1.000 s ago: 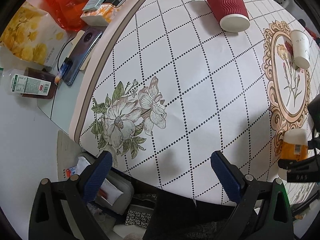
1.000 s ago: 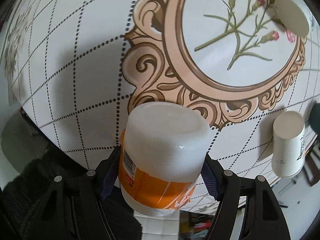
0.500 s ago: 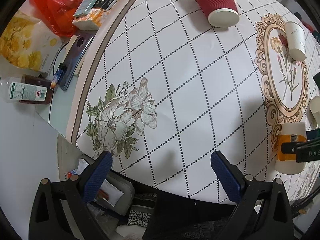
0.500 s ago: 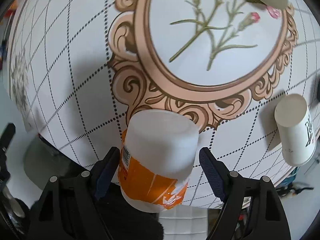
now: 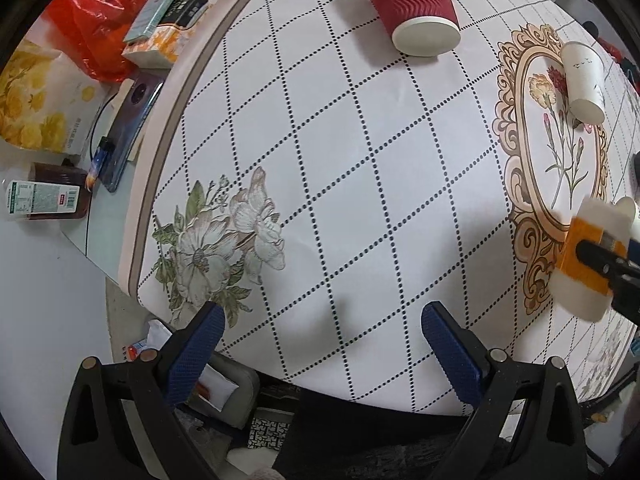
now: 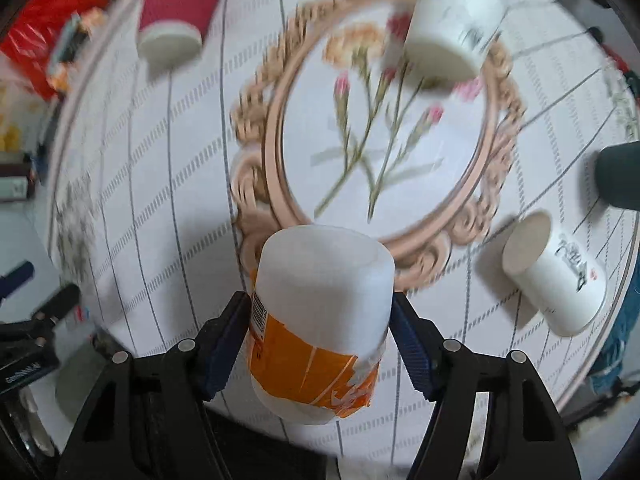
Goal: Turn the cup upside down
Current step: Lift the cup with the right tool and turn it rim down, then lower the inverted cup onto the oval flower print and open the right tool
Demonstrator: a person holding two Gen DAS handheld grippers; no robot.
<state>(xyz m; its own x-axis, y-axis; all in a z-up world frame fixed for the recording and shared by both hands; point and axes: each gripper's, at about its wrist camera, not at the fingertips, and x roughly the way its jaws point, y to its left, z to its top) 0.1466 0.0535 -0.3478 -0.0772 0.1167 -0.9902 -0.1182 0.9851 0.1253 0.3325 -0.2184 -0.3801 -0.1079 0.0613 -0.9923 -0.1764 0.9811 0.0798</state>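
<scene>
Since half a second ago your right gripper [image 6: 320, 332] has swung: the right wrist view is now motion-blurred and takes in the far side of the table [image 6: 180, 168]. Its blue pads are pressed on both sides of the white cup with the orange label [image 6: 316, 344], which was loose between them before. You hold that cup above the near edge of the tablecloth, flat closed end pointing away from the camera. In the left wrist view the cup [image 5: 584, 264] is tilted and blurred at the right edge. Your left gripper [image 5: 320, 344] hovers wide open, holding nothing, same as earlier. Red ribbed cup [image 5: 412, 4] far, white paper cup [image 5: 582, 78] on the flower medallion, another white cup [image 6: 556, 280] right of it.
</scene>
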